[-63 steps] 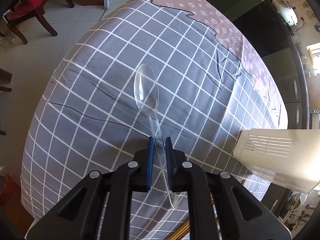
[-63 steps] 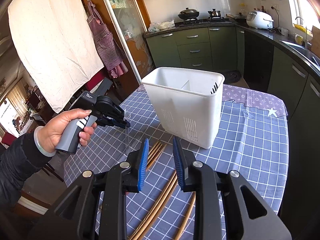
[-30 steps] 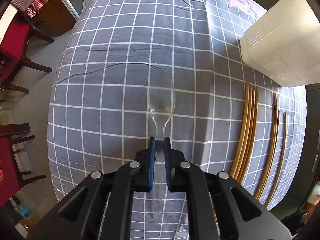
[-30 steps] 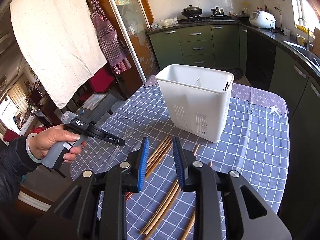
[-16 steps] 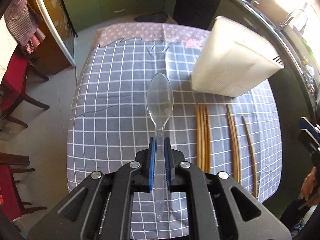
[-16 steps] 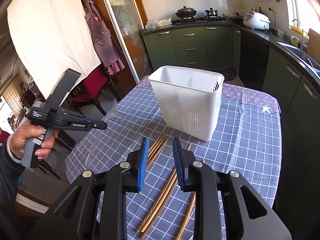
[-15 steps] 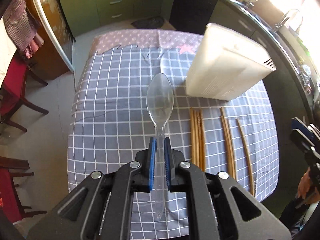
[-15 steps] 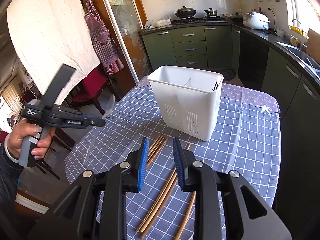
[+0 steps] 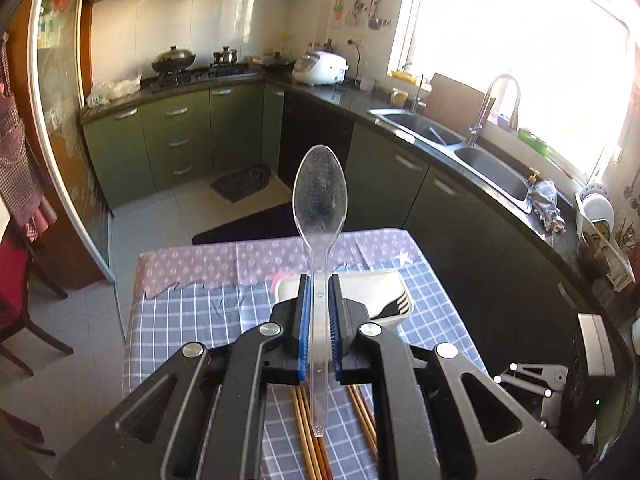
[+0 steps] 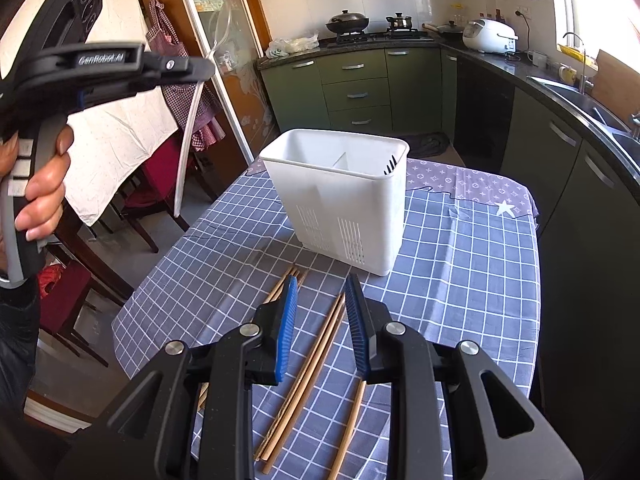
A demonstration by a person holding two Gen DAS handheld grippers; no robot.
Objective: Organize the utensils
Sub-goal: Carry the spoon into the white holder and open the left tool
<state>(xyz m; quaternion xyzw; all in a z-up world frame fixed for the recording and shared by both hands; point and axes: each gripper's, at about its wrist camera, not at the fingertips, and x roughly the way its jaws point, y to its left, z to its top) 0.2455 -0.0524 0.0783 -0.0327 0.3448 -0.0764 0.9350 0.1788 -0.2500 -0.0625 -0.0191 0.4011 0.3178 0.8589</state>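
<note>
My left gripper (image 9: 319, 280) is shut on the handle of a clear plastic spoon (image 9: 320, 200), bowl pointing up, held high above the table. In the right wrist view the left gripper (image 10: 120, 68) is at the upper left with the spoon (image 10: 186, 148) hanging down from it. The white utensil caddy (image 10: 340, 196) stands on the checked tablecloth with black fork tines (image 10: 390, 165) in its right compartment; it also shows in the left wrist view (image 9: 380, 292). My right gripper (image 10: 322, 308) is open and empty above wooden chopsticks (image 10: 316, 356).
Several chopsticks (image 9: 308, 432) lie loose on the blue checked tablecloth (image 10: 460, 264) in front of the caddy. Red chairs (image 10: 160, 184) stand left of the table. Green kitchen cabinets (image 10: 360, 92) and a sink counter (image 9: 460, 148) lie beyond.
My left gripper has risen and tilted up with the spoon, now looking across the kitchen instead of down at the table. The right gripper has stayed open over the chopsticks.
</note>
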